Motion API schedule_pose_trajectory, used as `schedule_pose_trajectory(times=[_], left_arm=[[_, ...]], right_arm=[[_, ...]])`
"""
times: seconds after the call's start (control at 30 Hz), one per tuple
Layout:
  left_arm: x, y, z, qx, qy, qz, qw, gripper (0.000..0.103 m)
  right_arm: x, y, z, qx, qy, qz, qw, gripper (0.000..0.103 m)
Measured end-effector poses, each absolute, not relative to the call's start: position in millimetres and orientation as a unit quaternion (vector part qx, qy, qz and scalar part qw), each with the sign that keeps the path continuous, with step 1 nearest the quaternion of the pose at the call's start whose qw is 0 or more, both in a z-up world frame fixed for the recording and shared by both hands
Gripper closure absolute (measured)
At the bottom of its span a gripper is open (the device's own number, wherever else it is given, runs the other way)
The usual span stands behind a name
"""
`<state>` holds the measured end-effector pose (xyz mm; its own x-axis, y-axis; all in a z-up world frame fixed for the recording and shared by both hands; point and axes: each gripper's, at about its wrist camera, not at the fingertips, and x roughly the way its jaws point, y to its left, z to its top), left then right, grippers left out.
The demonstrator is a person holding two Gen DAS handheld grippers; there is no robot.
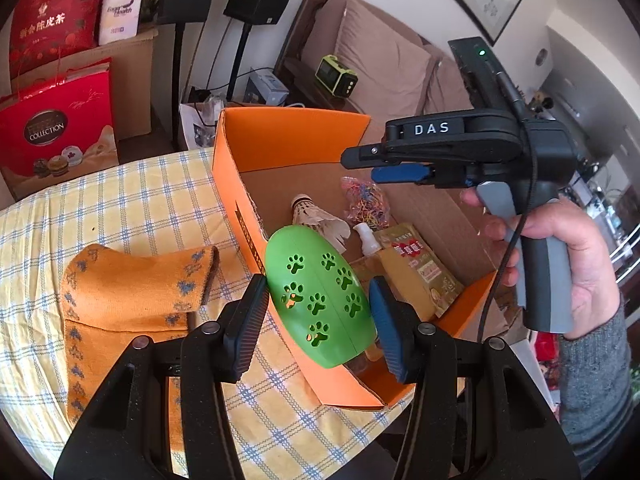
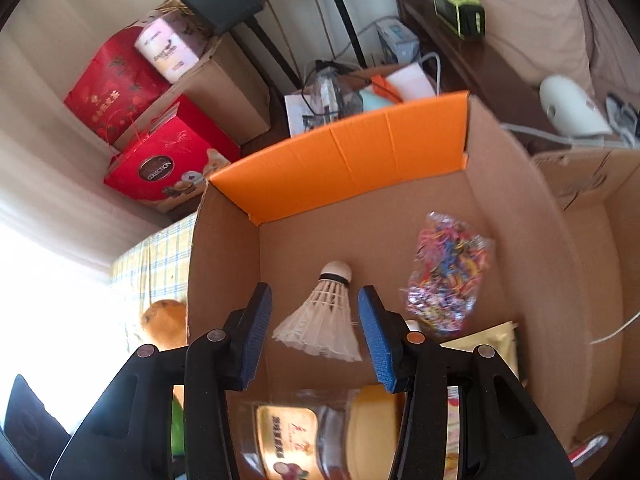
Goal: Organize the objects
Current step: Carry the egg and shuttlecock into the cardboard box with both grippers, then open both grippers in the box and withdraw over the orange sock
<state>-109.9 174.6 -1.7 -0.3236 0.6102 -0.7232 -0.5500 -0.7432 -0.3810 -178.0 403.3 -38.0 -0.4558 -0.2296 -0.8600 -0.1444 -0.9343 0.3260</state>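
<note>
Left gripper [image 1: 320,304] points down over the box's near wall, pads half spread and pressed on both sides of a green egg [image 1: 320,296]. The egg is a smooth plastic oval with paw-print cutouts, tilted, hanging above the box [image 1: 236,168] edge, partly over the tabletop [image 1: 152,200].

Right hand [image 1: 560,256], in a grey knit sleeve, grips the handle of the right gripper [image 1: 360,166], which reaches across above the box in the left wrist view. In its own view the right gripper [image 2: 316,332] aims steeply into the box, jaws partway apart w/ nothing clamped; a white shuttlecock [image 2: 324,320] lies on the box floor between and beyond the pads, not touched.

Box is orange outside, plain brown cardboard inside, flaps up. Inside: shuttlecock, a clear bag of coloured bands [image 2: 444,276], a small pump bottle [image 1: 368,240], a gold packet [image 1: 420,272].

Only the left view shows the egg properly, plus an orange sock [image 1: 132,292] w/ grey-blue motifs lying flat on the yellow-checked cloth, left of the box. The right view gives just a green sliver at bottom left and an orange bit of sock past the box wall, but shows the box floor and a clear-wrapped packet [image 2: 296,440] near the lens. Red gift boxes [image 1: 56,128] stand behind.
</note>
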Motion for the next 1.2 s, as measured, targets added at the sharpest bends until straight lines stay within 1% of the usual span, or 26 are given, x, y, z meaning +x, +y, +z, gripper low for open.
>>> schedule_pose_trajectory(times=[0.1,0.2,0.3,0.67,0.73,0.83,1.03,1.2], left_arm=[[-108,183,-2,-0.459,-0.026,0.81,0.364,0.054],[-104,196,-2,-0.46,-0.019,0.805,0.375,0.054],[-100,212,-4,-0.462,-0.013,0.799,0.385,0.054],[-84,282,-12,-0.464,0.019,0.78,0.421,0.054],[-84,295,-14,-0.464,0.026,0.779,0.421,0.054],[-86,311,-19,-0.476,0.02,0.773,0.418,0.054],[-92,339,-32,-0.497,0.015,0.765,0.409,0.054],[-95,347,-44,-0.515,0.016,0.755,0.406,0.052]], right_arm=[[-166,404,-26,0.51,-0.151,-0.846,0.022,0.055],[-151,407,-16,0.499,-0.128,-0.857,0.021,0.052],[-136,412,-10,0.49,-0.116,-0.864,0.015,0.052],[-87,445,0,0.463,-0.129,-0.877,0.0,0.051],[-82,453,2,0.459,-0.131,-0.879,-0.004,0.049],[-74,466,4,0.455,-0.147,-0.878,-0.009,0.047],[-61,487,3,0.448,-0.163,-0.879,-0.02,0.047],[-54,500,-2,0.447,-0.175,-0.877,-0.027,0.047]])
